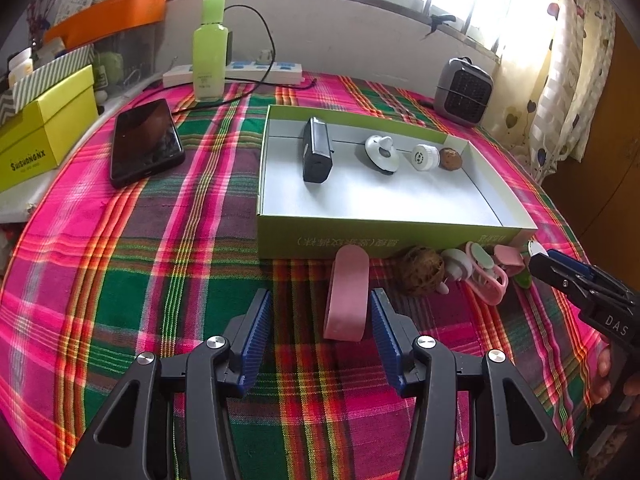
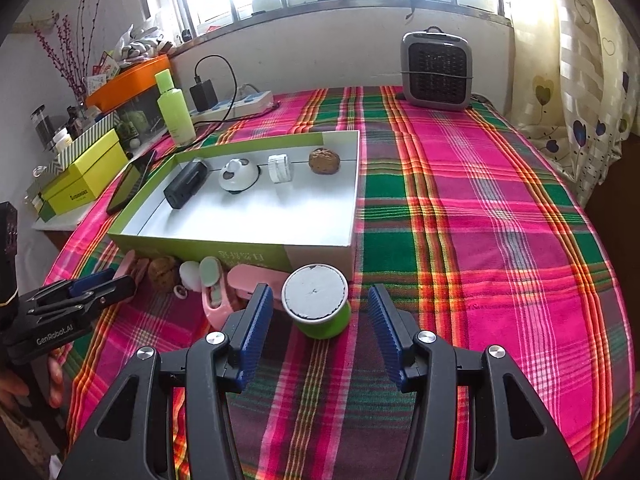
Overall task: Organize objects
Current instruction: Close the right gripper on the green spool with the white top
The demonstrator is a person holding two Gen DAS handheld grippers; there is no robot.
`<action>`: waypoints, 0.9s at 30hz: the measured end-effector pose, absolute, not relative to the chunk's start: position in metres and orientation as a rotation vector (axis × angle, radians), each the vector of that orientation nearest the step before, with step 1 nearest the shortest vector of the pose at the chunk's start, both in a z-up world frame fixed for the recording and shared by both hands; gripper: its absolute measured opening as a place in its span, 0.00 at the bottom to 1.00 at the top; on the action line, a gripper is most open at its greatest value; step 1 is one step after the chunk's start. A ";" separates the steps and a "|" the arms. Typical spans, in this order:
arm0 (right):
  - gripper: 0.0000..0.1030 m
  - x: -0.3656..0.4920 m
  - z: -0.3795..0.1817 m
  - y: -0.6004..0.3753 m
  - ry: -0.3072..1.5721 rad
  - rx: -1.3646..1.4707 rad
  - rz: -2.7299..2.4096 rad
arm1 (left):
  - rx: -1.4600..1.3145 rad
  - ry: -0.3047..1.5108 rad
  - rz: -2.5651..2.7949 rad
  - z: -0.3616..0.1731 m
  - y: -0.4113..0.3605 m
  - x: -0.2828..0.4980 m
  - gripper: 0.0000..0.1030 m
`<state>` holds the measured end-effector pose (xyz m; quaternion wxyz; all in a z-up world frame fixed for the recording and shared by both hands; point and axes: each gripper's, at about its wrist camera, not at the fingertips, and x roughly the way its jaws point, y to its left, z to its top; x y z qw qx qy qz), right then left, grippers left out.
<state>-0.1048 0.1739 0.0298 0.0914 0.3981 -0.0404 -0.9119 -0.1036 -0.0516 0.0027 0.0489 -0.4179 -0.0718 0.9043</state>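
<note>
**Plaid table, open tray, two claws spread wide**

A pink-and-green plaid tablecloth [image 2: 480,208] covers a table below a bright window. On the left lie a black smartphone [image 1: 146,142] and a tall green plastic bottle [image 1: 209,50]. The shallow green-sided cardboard tray [image 1: 400,236] holds, left to right, a black rectangular charger [image 1: 317,150], a white domed disc [image 1: 382,154], a small white ribbed cap [image 1: 424,157] and a brown walnut [image 1: 451,159].

Along the tray's near wall sit a pink oblong case [image 1: 347,296], another walnut [image 1: 422,270] and small pink-and-white items. The left gripper [image 1: 320,312] stands wide open around the pink case, pads apart from it. The right gripper [image 2: 318,308] gapes around a green cup with a white lid [image 2: 316,300], not gripping it.
</note>
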 end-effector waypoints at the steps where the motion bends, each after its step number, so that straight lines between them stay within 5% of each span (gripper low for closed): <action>1: 0.49 -0.106 0.029 0.174 -0.120 1.192 -2.710 | -1.274 -0.218 2.757 0.003 -0.051 -0.104 0.47; 12: 0.49 -0.109 0.027 0.175 -0.120 1.195 -2.703 | -1.273 -0.227 2.755 0.003 -0.052 -0.107 0.47; 17: 0.35 -0.107 0.029 0.175 -0.128 1.177 -2.698 | -1.269 -0.242 2.752 0.004 -0.053 -0.108 0.47; 27: 0.35 -0.099 0.031 0.177 -0.128 1.177 -2.699 | -1.267 -0.247 2.751 0.003 -0.054 -0.108 0.47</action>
